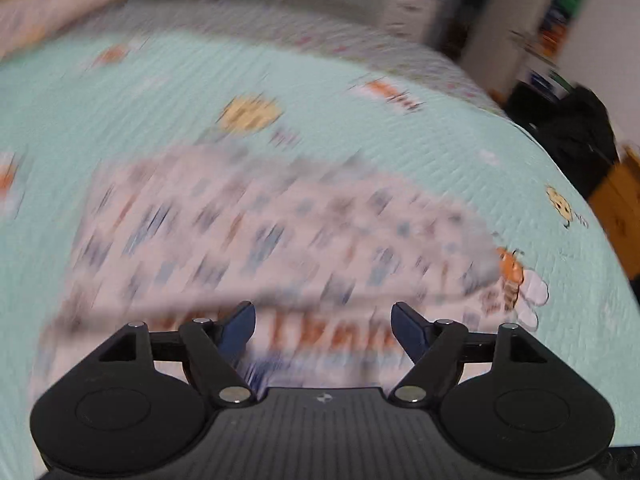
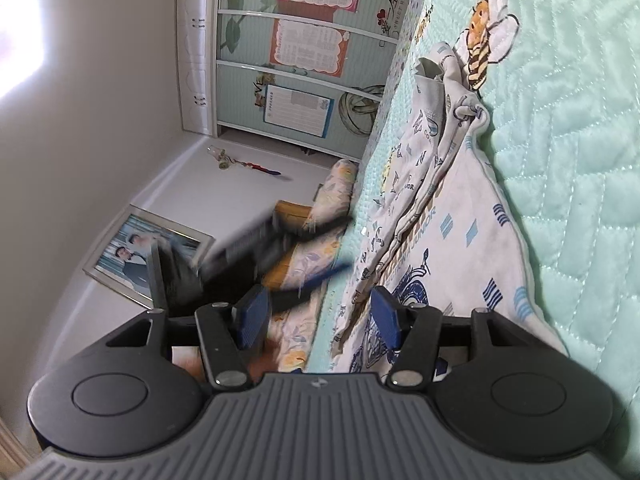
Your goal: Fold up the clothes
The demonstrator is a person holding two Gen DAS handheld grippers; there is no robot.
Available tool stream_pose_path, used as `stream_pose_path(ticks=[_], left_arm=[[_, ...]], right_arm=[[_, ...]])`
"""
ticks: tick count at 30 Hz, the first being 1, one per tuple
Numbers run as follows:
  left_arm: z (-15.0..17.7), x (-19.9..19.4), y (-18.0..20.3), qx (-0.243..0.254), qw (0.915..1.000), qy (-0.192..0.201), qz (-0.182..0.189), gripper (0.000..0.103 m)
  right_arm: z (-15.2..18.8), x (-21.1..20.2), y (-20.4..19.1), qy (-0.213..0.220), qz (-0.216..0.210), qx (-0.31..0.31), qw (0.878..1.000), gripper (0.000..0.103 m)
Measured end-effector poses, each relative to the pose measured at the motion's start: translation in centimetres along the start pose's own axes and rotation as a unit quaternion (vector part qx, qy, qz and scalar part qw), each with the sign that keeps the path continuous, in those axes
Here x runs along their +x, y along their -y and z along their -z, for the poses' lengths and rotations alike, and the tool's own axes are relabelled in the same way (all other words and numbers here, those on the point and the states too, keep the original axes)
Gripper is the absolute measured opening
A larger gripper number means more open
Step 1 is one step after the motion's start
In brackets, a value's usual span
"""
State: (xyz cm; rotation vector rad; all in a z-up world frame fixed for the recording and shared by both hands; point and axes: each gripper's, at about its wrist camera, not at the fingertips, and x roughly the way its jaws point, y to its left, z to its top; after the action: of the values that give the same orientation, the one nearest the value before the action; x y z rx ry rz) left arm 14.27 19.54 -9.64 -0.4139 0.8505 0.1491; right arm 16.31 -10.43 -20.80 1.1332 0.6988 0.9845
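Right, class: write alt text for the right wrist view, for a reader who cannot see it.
Open tongs lie sideways at the edge of a white printed garment, partly folded on a mint quilt. To the left, a blurred second gripper crosses in front of a wardrobe.

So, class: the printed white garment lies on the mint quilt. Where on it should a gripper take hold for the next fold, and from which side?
Probably the garment's free edge nearest the right gripper. It lies flat on the quilt, so come in low from that near side with open jaws and pinch the hem. The bunched end by the bee print offers no clean edge.
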Motion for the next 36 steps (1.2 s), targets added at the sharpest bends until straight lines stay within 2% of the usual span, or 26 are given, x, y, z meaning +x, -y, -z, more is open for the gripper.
stream_pose_path(ticks=[2,4,7,10,13,14,16,17,18,19,21,22,23,26,29,33,36], left_arm=[[1.9,-1.3,-1.5,-0.030,0.9995,-0.009,-0.007,0.086],[3.5,-2.5,-2.7,-0.053,0.9983,-0.014,-0.019,0.089],[4.5,-3.1,-3.8,-0.069,0.9969,-0.022,-0.030,0.090],[4.1,-3.2,-4.2,-0.061,0.9965,-0.031,-0.047,0.091],[3.9,-3.4,-4.5,-0.054,0.9959,-0.028,-0.068,0.098],[3.9,-3.5,-4.7,-0.054,0.9956,-0.025,-0.072,0.099],[4.1,-3.4,-5.2,-0.054,0.9953,-0.024,-0.077,0.099],[4.2,-3.3,-5.6,-0.056,0.9951,-0.026,-0.077,0.099],[4.4,-3.2,-5.9,-0.057,0.9951,-0.027,-0.076,0.099],[4.5,-3.2,-6.4,-0.058,0.9953,-0.027,-0.073,0.099],[4.7,-3.2,-7.0,-0.060,0.9960,-0.023,-0.062,0.102],[4.7,-3.2,-7.2,-0.060,0.9963,-0.022,-0.057,0.102],[4.7,-3.2,-7.3,-0.060,0.9965,-0.022,-0.054,0.102],[4.7,-3.5,-7.4,-0.057,0.9972,-0.021,-0.044,0.102],[4.4,-4.0,-7.8,-0.073,0.9967,-0.018,-0.029,0.102],[2.6,-4.8,-8.1,-0.075,0.9969,-0.003,-0.021,0.102],[0.3,-4.9,-8.1,-0.071,0.9973,0.019,-0.003,0.102]], right_arm=[[-0.1,-0.1,-1.4,-0.004,0.026,-0.028,0.999,0.075],[-0.8,0.0,-4.0,0.008,0.071,-0.102,0.992,0.082],[-3.2,0.8,-7.0,0.049,0.111,-0.174,0.977,0.086],[-6.4,4.1,-8.6,0.043,0.143,-0.198,0.969,0.084],[-8.8,7.4,-7.9,0.021,0.147,-0.184,0.972,0.058],[-9.5,8.4,-7.3,0.013,0.152,-0.171,0.973,0.058],[-10.3,9.8,-5.1,-0.003,0.209,-0.163,0.964,0.057],[-10.5,10.3,-3.6,-0.014,0.263,-0.157,0.952,0.051],[-10.5,9.7,-2.0,-0.010,0.286,-0.142,0.947,0.030],[-10.6,8.9,-0.5,-0.003,0.303,-0.126,0.945,0.000],[-10.7,6.4,1.3,0.023,0.262,-0.060,0.963,0.000],[-10.7,5.7,1.4,0.032,0.256,-0.040,0.965,0.000],[-10.6,5.2,0.9,0.036,0.259,-0.039,0.964,0.000],[-10.3,5.0,-2.1,0.044,0.269,-0.078,0.959,0.017],[-10.1,6.0,-3.8,0.034,0.262,-0.118,0.957,0.029],[-10.4,7.3,-1.9,0.018,0.301,-0.105,0.948,0.030],[-9.3,6.4,-1.9,0.035,0.289,-0.103,0.951,0.029]])
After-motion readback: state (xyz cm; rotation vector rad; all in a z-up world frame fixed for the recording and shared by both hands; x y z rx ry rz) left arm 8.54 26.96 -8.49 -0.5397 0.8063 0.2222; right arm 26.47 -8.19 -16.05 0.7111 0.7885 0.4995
